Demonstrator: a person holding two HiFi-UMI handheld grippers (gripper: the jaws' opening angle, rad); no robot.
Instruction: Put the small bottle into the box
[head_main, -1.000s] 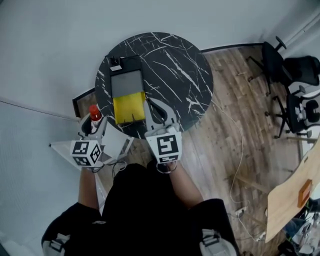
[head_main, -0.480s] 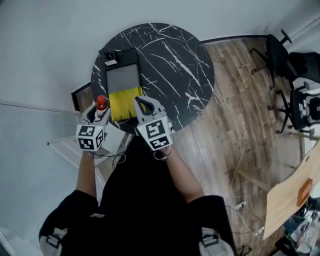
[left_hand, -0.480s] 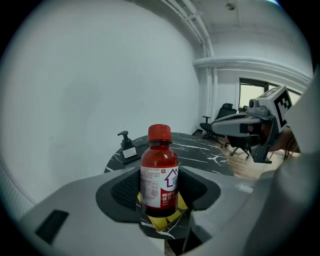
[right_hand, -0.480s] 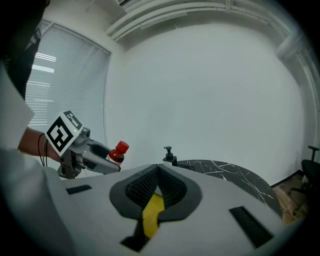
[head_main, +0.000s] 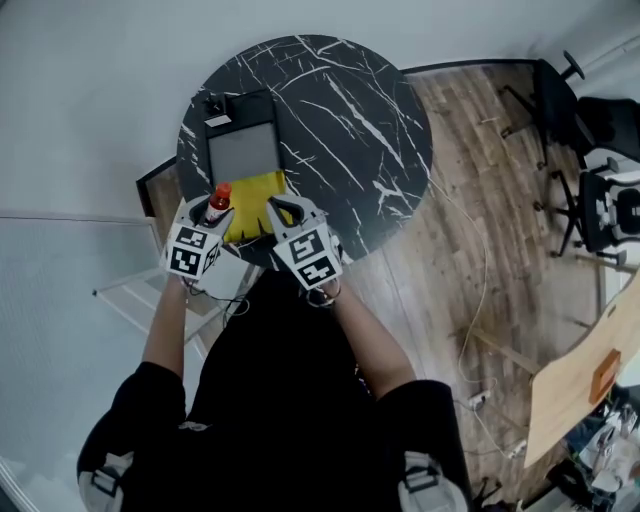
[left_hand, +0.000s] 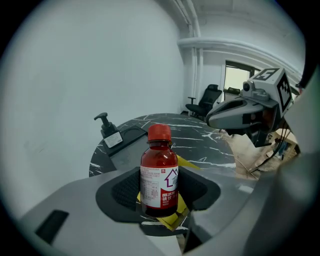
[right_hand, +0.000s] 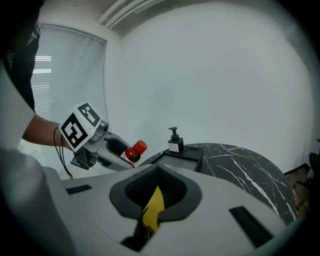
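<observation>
The small bottle (left_hand: 159, 175), red-brown with a red cap and a white label, stands upright between the pads of my left gripper (left_hand: 159, 202), which is shut on it. In the head view the bottle (head_main: 219, 198) and left gripper (head_main: 214, 207) hang at the table's near left edge, just left of the yellow box (head_main: 252, 190). My right gripper (head_main: 285, 208) is at the box's near right edge. A thin yellow flap (right_hand: 153, 207) is pinched in the right gripper (right_hand: 152, 192). From the right gripper view the bottle (right_hand: 135, 150) shows at the left.
The round black marble table (head_main: 350, 130) carries a black tray with a grey panel (head_main: 245, 150) and a pump bottle (head_main: 215, 104) at its far end. Office chairs (head_main: 590, 140) stand at the right on the wood floor. A white stand (head_main: 130, 300) sits under the left arm.
My left gripper has carried the bottle up and to the right, beside the yellow box. My right gripper has shifted left to the box's near edge and closed on its yellow flap.
</observation>
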